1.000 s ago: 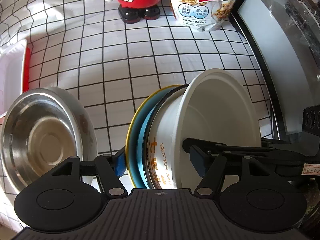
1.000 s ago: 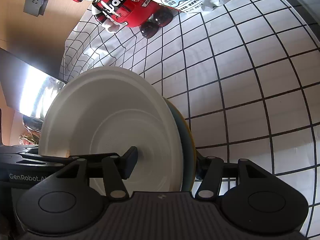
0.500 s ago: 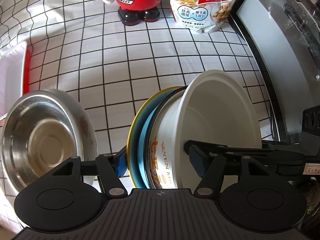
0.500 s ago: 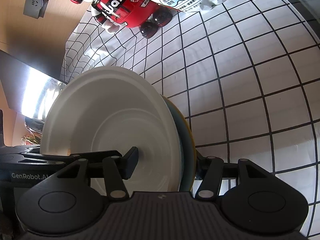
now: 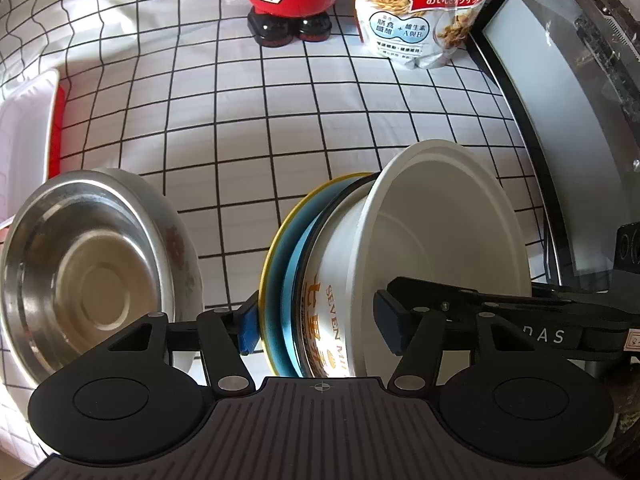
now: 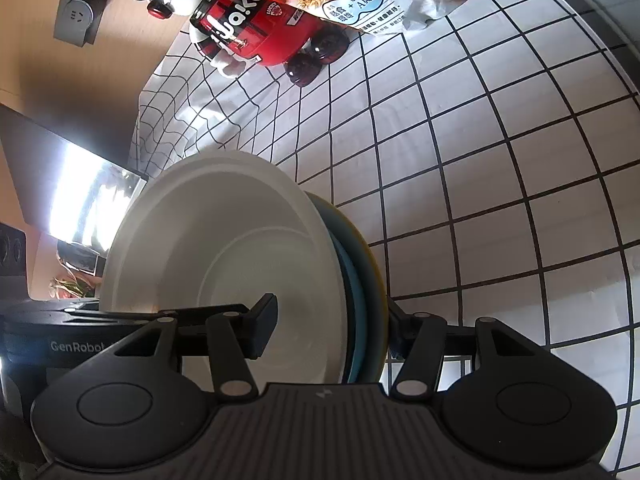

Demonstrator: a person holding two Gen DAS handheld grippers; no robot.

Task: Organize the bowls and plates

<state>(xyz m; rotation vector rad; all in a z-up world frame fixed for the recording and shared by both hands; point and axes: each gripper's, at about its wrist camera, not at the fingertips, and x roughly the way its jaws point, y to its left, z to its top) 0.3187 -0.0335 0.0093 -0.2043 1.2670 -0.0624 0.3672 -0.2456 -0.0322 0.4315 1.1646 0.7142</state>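
The left hand-held gripper (image 5: 316,330) and the right hand-held gripper (image 6: 332,330) each clamp the same tilted stack, one finger inside the white paper bowl (image 5: 440,248) and the other behind the blue plate (image 5: 282,280) with its yellow rim. The stack is held on edge above the grid-patterned counter (image 5: 280,140). A steel bowl (image 5: 76,276) sits just left of it
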